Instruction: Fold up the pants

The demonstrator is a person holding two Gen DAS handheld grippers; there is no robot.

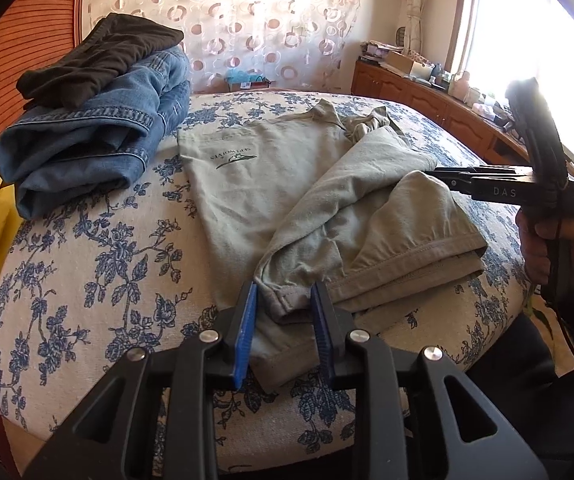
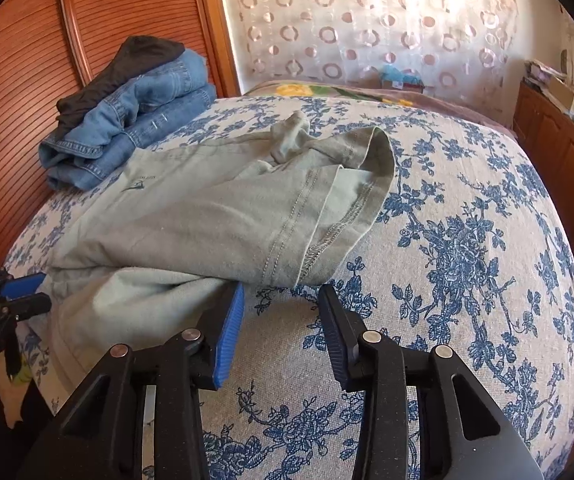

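- Straddling a bunched hem corner of the grey-green pants [image 1: 247, 200], the left gripper [image 1: 285, 320] has its blue pads parted on either side of the cloth, not pinched onto it.
- Gaping wide, the right gripper [image 2: 281, 322] holds nothing; its left pad touches the near folded edge of the pants [image 2: 191, 216], while bare cover shows between the jaws.
- Seen from the left wrist, the right gripper [image 1: 443, 174] reaches in sideways at the far fold.
- The pants lie partly folded on the blue-flowered bedspread [image 1: 87, 260], one leg doubled back over the other, with a small logo on the flat part.
- Folded blue jeans [image 1: 95, 140] with a dark garment [image 1: 99, 60] on top sit beside them, near the wooden headboard [image 2: 19, 100].
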